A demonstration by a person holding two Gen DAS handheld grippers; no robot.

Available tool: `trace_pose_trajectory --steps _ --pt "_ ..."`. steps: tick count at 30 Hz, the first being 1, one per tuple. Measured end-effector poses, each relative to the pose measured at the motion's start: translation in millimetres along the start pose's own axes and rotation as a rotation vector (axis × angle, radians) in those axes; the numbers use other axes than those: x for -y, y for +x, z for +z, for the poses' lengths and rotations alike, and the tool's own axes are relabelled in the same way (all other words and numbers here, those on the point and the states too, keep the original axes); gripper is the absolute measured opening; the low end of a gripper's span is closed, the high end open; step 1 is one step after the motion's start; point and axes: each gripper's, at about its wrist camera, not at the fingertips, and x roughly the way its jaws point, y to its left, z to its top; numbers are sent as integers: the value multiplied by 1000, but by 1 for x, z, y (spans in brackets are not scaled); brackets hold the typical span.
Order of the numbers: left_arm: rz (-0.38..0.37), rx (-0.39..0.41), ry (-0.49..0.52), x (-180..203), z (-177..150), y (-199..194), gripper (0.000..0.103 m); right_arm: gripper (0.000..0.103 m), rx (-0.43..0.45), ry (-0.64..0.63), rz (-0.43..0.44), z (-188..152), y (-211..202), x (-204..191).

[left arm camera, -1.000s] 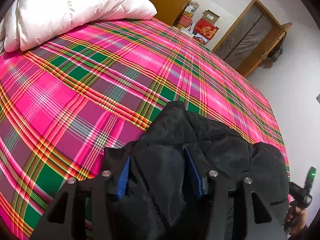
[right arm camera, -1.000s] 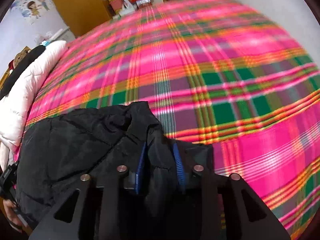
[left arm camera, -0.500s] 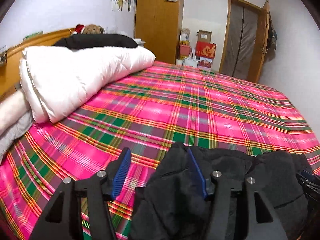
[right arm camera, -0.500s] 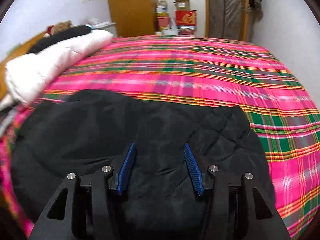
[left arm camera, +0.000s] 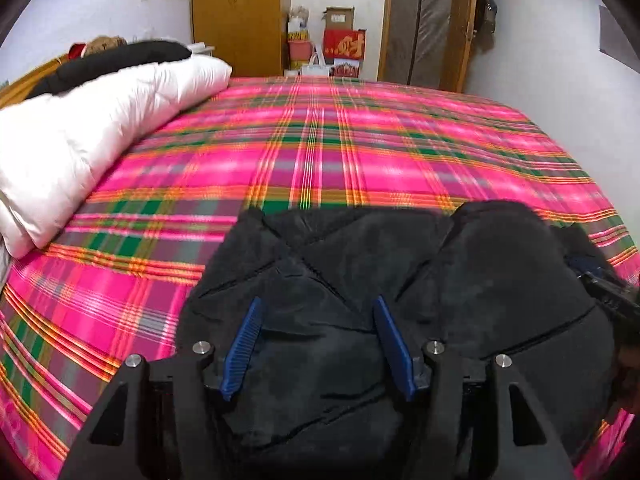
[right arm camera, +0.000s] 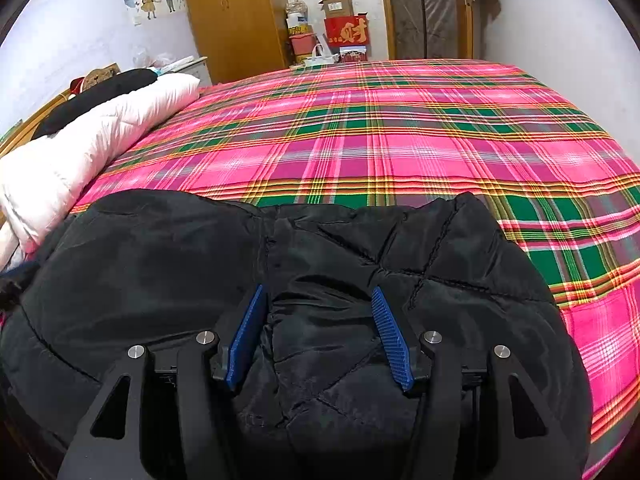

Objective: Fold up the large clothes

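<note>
Both tools, left tool (left arm camera: 316,344) and right tool (right arm camera: 318,336), jaws apart above the black jacket (right arm camera: 320,264); lower frame; regrip edges evenly, it seems.

A pink plaid bedsheet (right arm camera: 400,152) covers the bed. A white duvet (right arm camera: 80,152) lies bunched along its left side. Beyond stand a wooden wardrobe (right arm camera: 236,12) and stacked boxes (right arm camera: 340,24).

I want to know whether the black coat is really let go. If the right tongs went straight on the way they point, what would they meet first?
Most likely the black coat itself: it fills the gap between the right tongs' open jaws, with the plaid bedspread only beyond.
</note>
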Motion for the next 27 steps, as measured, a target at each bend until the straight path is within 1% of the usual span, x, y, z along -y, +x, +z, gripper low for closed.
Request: trace_pose_trajectory --steps 1,6,15,18,20,23,25,27 --pt "2 3 -5 0 -2 4 66 56 1 2 4 -1 1 1" --pt "-6 25 -22 -1 -9 10 68 56 13 21 24 -4 4 7" --pt "-13 36 -42 -2 -14 19 71 56 26 33 36 -7 6 9" --pt "-14 34 -48 -2 -14 23 72 56 17 35 35 -6 7 9" --pt "-17 30 -52 -3 -14 24 72 56 -8 40 37 -1 4 9" --pt "-12 9 -45 -4 -10 20 72 56 -43 54 27 6 -10 8" --pt "-9 1 -35 -4 -3 9 72 56 -33 65 20 9 -36 8" --pt "-39 22 -40 -4 4 -8 72 56 -4 74 29 8 -61 10"
